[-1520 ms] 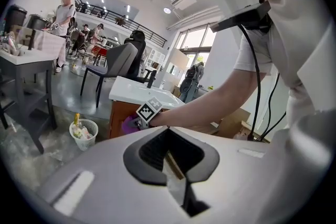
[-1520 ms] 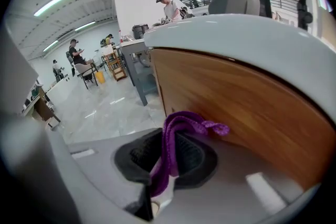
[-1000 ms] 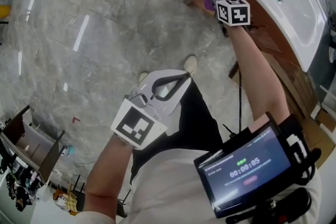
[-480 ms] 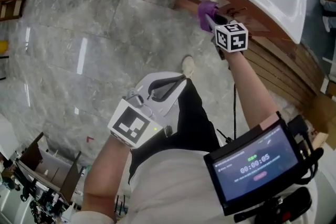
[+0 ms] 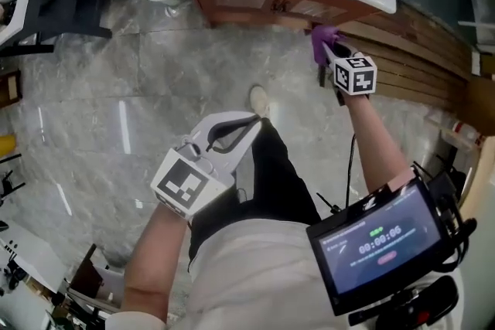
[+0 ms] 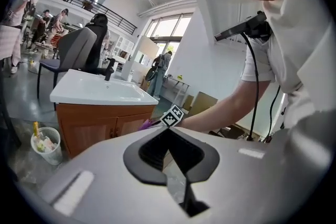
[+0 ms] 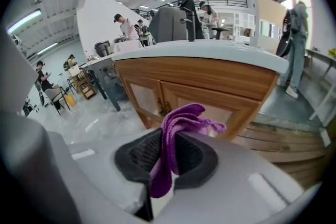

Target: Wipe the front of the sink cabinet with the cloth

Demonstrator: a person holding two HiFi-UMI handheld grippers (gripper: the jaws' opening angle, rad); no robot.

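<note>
We have the purple fuzzy cloth (image 7: pixel 181 118) clamped between the jaws of the right gripper (image 7: pixel 168 157). Its loose fold stands up past the tips and points at the wooden sink cabinet with the white basin top (image 7: pixel 210 78). In the head view the cloth (image 5: pixel 321 37) sits at the cabinet's right front corner, just under the basin rim; whether it touches the wood we cannot tell. The left gripper (image 6: pixel 169 139) hangs well back from the cabinet, its jaws closed together on nothing.

As we judge it, the step in hand is to bring the cloth onto the front and sweep. We would press the folded end flat against the right-hand door (image 7: pixel 215 107), so that fabric and not jaw tips meets the wood. Then we would run level strokes from that corner across to the far door (image 7: pixel 142 99), easing round the paired handles (image 7: pixel 161 107) at the cabinet's middle. Only a short tuft stands proud of the jaws, so we would use light pressure, or the tips may scrape the finish.

We can read no writing or brand on the cabinet. The marker cube (image 5: pixel 354 75) carries black-and-white squares, no letters. The tablet-like screen (image 5: pixel 379 243), well back from the cabinet at the person's chest, shows a timer-like row of digits, too blurred to read surely.
</note>
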